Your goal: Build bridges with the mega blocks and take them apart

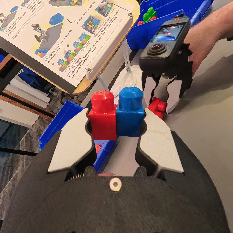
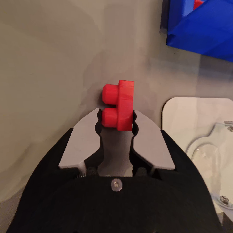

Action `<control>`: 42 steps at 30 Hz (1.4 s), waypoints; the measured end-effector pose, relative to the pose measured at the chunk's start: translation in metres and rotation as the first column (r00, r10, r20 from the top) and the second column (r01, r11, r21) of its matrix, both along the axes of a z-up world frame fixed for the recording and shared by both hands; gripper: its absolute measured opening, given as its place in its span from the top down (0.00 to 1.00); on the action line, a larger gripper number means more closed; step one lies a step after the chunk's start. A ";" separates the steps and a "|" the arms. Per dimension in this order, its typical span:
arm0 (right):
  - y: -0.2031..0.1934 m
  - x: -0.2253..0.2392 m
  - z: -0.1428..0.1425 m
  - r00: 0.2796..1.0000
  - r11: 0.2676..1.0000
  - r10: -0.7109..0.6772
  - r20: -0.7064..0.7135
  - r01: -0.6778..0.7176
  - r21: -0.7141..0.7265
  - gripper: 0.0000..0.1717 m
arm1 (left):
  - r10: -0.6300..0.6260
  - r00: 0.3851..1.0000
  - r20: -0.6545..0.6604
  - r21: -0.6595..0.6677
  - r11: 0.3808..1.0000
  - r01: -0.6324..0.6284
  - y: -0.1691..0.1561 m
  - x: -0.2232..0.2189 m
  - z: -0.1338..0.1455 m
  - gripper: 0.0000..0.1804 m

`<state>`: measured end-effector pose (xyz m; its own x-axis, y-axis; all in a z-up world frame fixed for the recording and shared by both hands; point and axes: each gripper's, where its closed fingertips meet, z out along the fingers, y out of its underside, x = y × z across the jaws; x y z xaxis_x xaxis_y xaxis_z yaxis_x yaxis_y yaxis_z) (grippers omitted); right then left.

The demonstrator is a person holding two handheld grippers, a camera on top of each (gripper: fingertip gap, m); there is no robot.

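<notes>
Build step in hand: your left tongs [image 1: 116, 121] clamp the red block [image 1: 102, 121] and blue block [image 1: 129, 119] side by side above the bench [image 1: 201, 126]. Your right tongs [image 2: 116, 119] grip the two-stud red block [image 2: 121, 107]; next, I judge, press it flat across both studs

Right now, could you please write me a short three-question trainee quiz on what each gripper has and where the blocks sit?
1. True or false: the left gripper clamps two blocks side by side.
2. Which colour is the block nearer the right gripper? A red, B blue, C green.
3. How does the two-stud red block lie?

Key:
1. True: red block and blue block.
2. B.
3. On its side on the grey table, studs sideways, the right gripper closed on it.
</notes>
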<state>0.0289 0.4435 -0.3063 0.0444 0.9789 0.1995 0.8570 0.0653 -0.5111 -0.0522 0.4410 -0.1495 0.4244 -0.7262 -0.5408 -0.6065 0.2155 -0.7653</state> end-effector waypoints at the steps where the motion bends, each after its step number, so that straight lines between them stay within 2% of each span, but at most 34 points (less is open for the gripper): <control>1: 0.000 0.000 0.000 1.000 1.000 -0.009 0.006 0.009 -0.018 0.73 | 0.000 1.000 -0.002 -0.001 1.000 0.000 0.000 0.000 0.000 0.58; 4: 0.002 -0.001 0.006 1.000 1.000 -0.001 -0.030 0.001 -0.004 0.67 | 0.000 1.000 -0.001 -0.003 1.000 0.000 0.000 0.000 0.000 0.58; 8: 0.002 -0.001 0.026 0.995 1.000 0.012 -0.104 -0.011 0.010 0.74 | 0.000 1.000 0.011 -0.002 1.000 0.000 0.001 -0.001 0.003 0.58; 11: 0.002 0.005 0.012 0.999 0.999 0.036 -0.022 -0.035 0.030 0.74 | -0.003 1.000 0.021 -0.006 1.000 0.003 0.002 -0.001 0.005 0.58; 16: 0.000 0.003 0.011 0.999 0.999 0.038 -0.032 -0.038 0.009 0.75 | -0.007 1.000 0.023 -0.001 1.000 0.007 0.002 -0.002 0.005 0.58; 18: -0.001 0.003 0.016 0.996 0.999 0.015 -0.087 -0.020 -0.051 0.75 | -0.007 1.000 0.022 0.002 1.000 0.007 0.001 -0.001 0.004 0.58; 21: -0.006 -0.001 0.048 0.959 0.981 -0.030 -0.283 -0.026 -0.192 0.75 | 0.010 1.000 -0.004 0.041 0.999 -0.010 0.003 -0.001 0.003 0.58; 23: -0.007 -0.001 0.081 0.897 0.956 -0.084 -0.433 -0.051 -0.290 0.75 | 0.027 0.999 -0.035 0.083 0.996 -0.024 0.004 -0.001 0.002 0.58; 25: -0.011 0.002 0.108 0.826 0.905 -0.151 -0.542 -0.105 -0.411 0.75 | 0.038 0.997 -0.062 0.113 0.993 -0.030 0.005 0.002 0.000 0.58; 27: -0.017 0.009 0.121 0.796 0.836 -0.196 -0.572 -0.170 -0.522 0.75 | 0.027 0.996 -0.083 0.120 0.993 -0.017 0.004 0.006 -0.004 0.58; 30: -0.033 0.022 0.101 0.879 0.710 -0.207 -0.429 -0.167 -0.684 0.75 | 0.017 0.994 -0.108 0.108 0.994 -0.006 0.004 0.009 -0.013 0.58; 32: -0.058 0.029 0.083 0.939 0.614 -0.123 -0.323 -0.183 -0.768 0.75 | 0.011 0.994 -0.106 0.089 0.996 -0.002 0.003 0.010 -0.017 0.58; 33: -0.068 0.031 0.073 0.959 0.593 -0.080 -0.271 -0.173 -0.786 0.75 | 0.009 0.994 -0.106 0.084 0.996 0.000 0.003 0.010 -0.019 0.58; 38: -0.098 0.039 0.026 0.997 0.581 0.075 -0.028 -0.066 -0.811 0.75 | -0.010 0.994 -0.105 0.059 0.998 0.016 0.001 0.013 -0.023 0.58; 40: -0.095 0.034 0.021 0.999 0.576 0.047 -0.017 -0.041 -0.816 0.75 | -0.014 0.995 -0.101 0.051 0.999 0.019 0.001 0.013 -0.024 0.58; 42: -0.085 0.031 0.021 1.000 0.612 0.007 -0.023 -0.023 -0.791 0.74 | -0.017 0.995 -0.101 0.047 0.999 0.022 0.000 0.013 -0.024 0.58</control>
